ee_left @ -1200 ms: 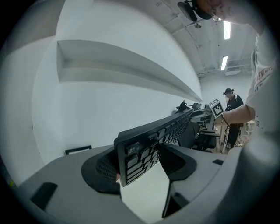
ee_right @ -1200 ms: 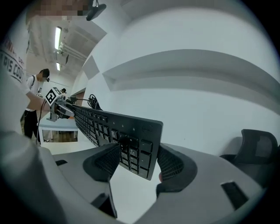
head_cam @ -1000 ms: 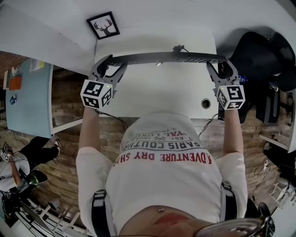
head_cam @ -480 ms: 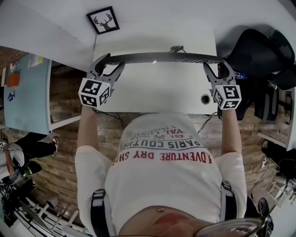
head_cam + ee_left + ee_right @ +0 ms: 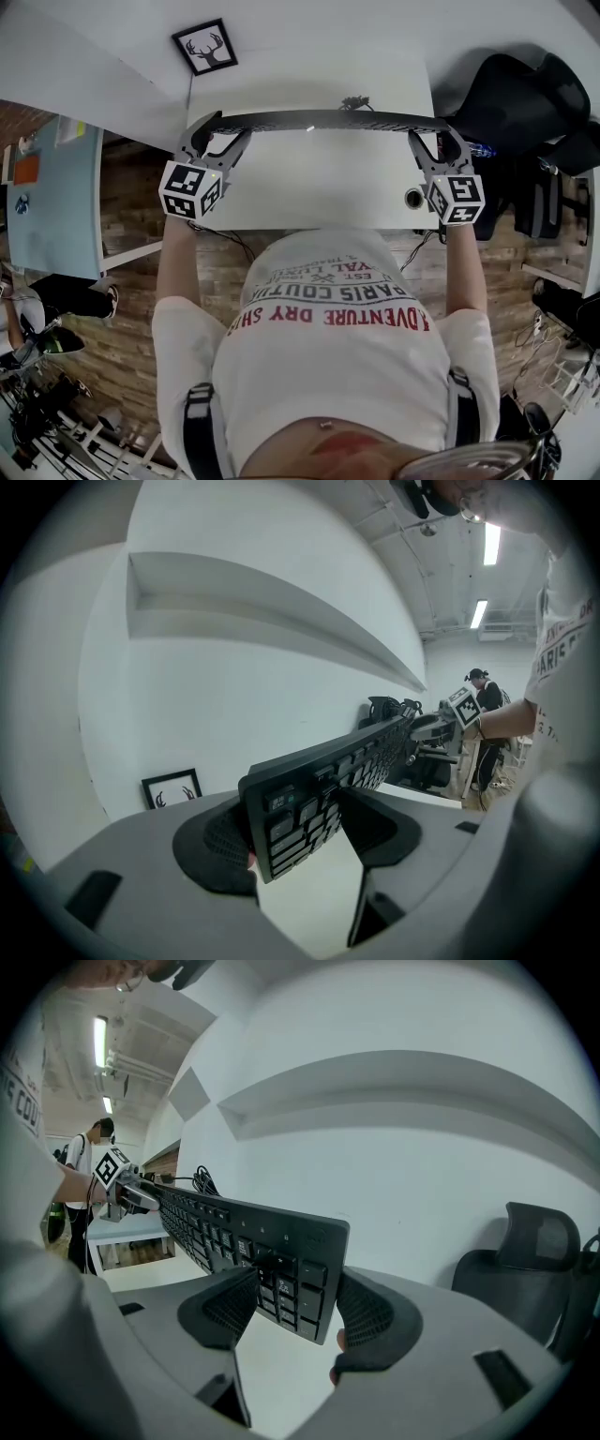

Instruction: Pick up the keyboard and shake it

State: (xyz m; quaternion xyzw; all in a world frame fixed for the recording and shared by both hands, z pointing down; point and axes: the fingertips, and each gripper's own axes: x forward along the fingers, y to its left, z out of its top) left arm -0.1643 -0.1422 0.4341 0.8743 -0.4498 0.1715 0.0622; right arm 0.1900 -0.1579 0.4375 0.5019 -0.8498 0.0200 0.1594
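Both arms are being stretched forward, well apart. The left gripper (image 5: 214,129) and right gripper (image 5: 437,134) are being clamped onto opposite ends of the keyboard (image 5: 328,119).

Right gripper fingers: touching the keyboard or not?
Touching. In the right gripper view, the right gripper has both fingers pressed on the end of the keyboard: one on the keys, one on the back, with no gap.

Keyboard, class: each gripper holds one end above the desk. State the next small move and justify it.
Probably a short up-and-down shake. The keyboard is clear of the white desk, with the left gripper shut on one end and the right gripper on the other, so the lift looks done.
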